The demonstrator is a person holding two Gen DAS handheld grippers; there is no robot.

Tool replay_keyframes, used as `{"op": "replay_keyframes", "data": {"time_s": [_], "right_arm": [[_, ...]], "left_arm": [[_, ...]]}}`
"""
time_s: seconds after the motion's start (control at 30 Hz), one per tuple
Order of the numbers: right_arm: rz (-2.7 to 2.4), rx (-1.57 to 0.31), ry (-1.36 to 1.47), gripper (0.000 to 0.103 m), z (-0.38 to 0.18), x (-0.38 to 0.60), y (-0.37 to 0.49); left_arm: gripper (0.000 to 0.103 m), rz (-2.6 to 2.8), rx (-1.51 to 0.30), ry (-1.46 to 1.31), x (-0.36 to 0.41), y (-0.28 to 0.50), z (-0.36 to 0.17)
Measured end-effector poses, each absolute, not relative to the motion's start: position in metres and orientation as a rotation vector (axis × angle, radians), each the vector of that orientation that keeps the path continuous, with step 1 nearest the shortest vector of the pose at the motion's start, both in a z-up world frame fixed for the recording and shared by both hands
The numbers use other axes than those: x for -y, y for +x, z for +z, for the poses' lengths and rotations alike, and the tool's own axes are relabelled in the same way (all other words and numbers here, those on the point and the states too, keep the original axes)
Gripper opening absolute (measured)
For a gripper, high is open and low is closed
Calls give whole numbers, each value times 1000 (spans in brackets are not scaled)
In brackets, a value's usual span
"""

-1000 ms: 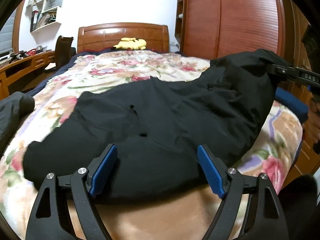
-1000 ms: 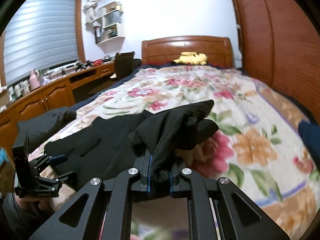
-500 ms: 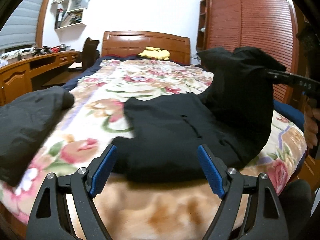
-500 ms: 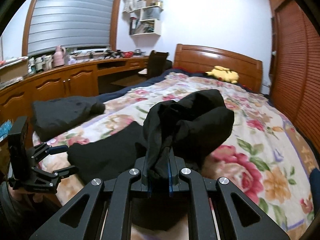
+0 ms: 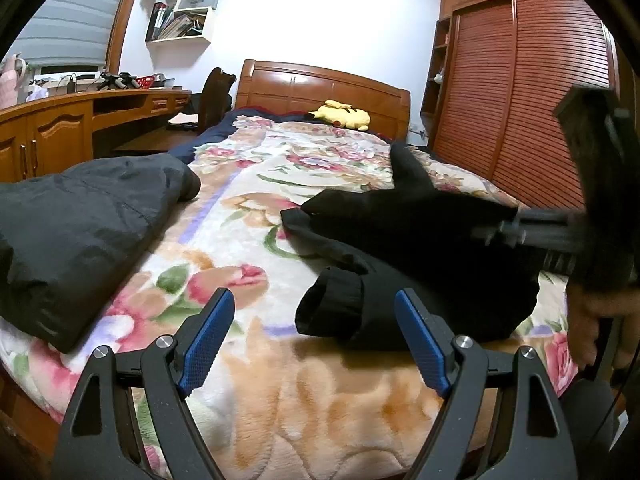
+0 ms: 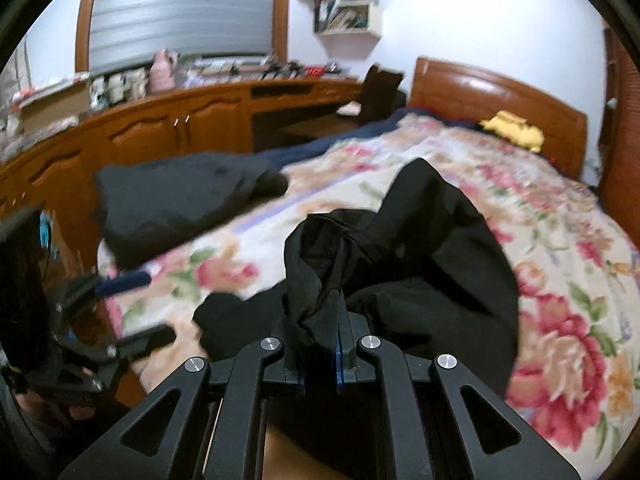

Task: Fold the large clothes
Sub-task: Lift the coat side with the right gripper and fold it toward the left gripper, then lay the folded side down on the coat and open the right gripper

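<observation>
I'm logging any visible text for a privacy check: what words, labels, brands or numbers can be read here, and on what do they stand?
None can be read.
Spines of the books on the wall shelf: too small.
Blurred right claw: no marking legible in the left wrist view.
Things on the wooden desk: too blurred.

Black jacket (image 5: 420,248) on floral pink-and-cream blanket (image 5: 248,240).

No legible text, label, brand or number can be made out in either view; the spines of the books on the wall shelf (image 5: 182,12) are too small and blurred to be read.
</observation>
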State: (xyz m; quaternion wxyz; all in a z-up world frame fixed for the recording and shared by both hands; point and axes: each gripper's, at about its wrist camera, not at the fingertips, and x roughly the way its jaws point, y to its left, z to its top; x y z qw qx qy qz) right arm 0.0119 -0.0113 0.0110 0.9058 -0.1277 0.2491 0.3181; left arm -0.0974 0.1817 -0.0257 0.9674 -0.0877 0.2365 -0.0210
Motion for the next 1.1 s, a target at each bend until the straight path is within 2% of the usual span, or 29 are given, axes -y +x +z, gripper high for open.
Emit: {"op": "replay_keyframes", "data": {"time_s": [0.17, 0.37, 0.47, 0.53, 0.57, 0.87, 0.93, 0.97, 1.03, 1.1], "right_arm": [[636, -568, -268, 12, 12, 15, 32], [588, -536, -248, 19, 47, 44, 41], [568, -505, -260, 32, 59, 60, 44], [582, -495, -239, 61, 62, 71, 44], [589, -491, -228, 63, 66, 75, 45], [543, -406, -158, 63, 62, 126, 34], [512, -440, -167, 46, 47, 129, 38], [498, -464, -172, 42, 40, 129, 41], [484, -513, -171, 27, 25, 131, 51], [499, -547, -148, 27, 13, 124, 62]], "left_arm": [[83, -44, -479, -175, -182, -97, -26], [83, -53, -480, -166, -177, -95, -26], [83, -56, -481, -161, -172, -93, -26], [83, -56, -484, -159, -169, -93, -25], [83, -57, -484, -158, -169, -93, -25], [83, -58, -490, -150, -166, -91, -25], [83, -58, -490, -152, -166, -91, -25], [83, -59, -490, -152, -165, -91, -25], [83, -58, -490, -150, -165, -91, -25], [83, -60, -487, -147, -163, -91, -25]]}}
